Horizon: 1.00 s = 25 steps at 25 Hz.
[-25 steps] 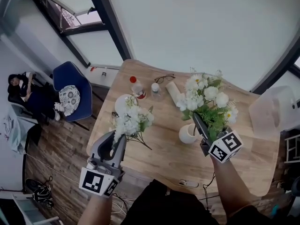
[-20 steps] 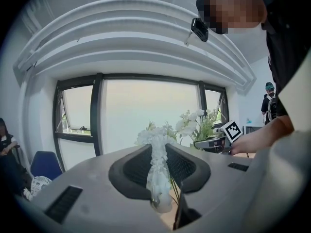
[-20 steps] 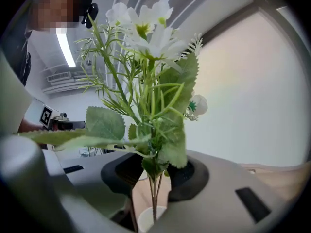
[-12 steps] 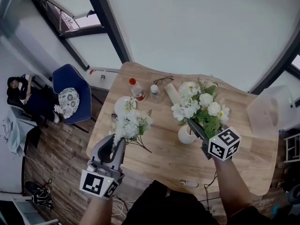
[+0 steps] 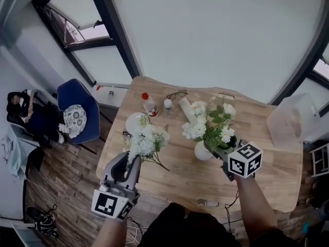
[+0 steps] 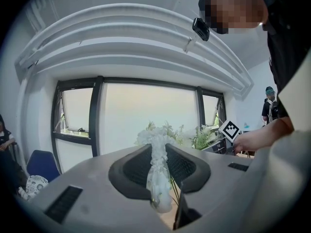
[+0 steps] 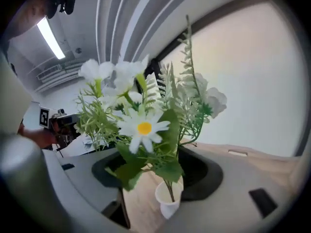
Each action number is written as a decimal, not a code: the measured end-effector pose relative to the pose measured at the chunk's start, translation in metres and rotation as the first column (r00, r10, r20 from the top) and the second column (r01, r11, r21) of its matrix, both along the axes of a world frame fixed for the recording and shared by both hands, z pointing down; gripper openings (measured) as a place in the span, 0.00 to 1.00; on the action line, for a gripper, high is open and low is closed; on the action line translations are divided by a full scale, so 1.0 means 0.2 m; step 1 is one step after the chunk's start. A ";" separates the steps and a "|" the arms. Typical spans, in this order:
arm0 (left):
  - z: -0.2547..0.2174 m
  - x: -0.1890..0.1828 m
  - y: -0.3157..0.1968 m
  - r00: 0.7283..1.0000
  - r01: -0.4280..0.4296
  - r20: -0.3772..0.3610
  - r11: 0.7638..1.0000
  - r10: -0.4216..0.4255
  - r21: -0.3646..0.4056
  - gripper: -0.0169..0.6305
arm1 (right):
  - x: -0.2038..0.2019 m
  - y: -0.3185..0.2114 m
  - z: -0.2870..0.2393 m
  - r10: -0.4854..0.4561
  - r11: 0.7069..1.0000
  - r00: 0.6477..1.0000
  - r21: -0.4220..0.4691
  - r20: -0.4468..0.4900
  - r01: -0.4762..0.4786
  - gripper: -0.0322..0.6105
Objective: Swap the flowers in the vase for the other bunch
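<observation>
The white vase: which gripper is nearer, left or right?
Right. The right gripper sits beside the vase, jaws opening around the flowers standing in it. The left gripper is at the table's left edge, shut on the other bunch.

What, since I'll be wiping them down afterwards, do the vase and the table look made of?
Vase: ceramic or perhaps plastic, the look leaves it open; it is plain white, smooth and opaque, with a rounded body and a narrow mouth. Table: wood, likely with a clear, low-shine finish; it is light brown with visible grain streaks and a wavy, uneven edge.
</observation>
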<state>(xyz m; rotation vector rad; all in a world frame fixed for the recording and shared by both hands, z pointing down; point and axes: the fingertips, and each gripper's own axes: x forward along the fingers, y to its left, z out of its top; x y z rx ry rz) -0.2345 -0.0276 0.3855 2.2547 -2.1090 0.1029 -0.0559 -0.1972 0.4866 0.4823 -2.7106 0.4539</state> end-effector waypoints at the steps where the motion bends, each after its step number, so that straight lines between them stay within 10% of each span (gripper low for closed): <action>1: -0.01 0.01 0.02 1.000 -0.004 -0.001 1.000 0.004 0.005 0.15 | 0.02 0.03 0.00 0.003 1.000 1.000 -0.001 -0.012 -0.003 0.49; 10: -0.04 0.07 0.05 0.998 -0.054 -0.016 0.997 0.055 0.046 0.15 | 0.18 0.14 0.16 0.032 0.996 0.980 -0.074 -0.197 -0.048 0.54; 25: -0.08 0.21 -0.02 0.988 -0.149 -0.029 0.984 0.152 0.093 0.15 | 0.29 0.24 -0.04 0.093 0.996 0.982 0.020 -0.162 -0.091 0.54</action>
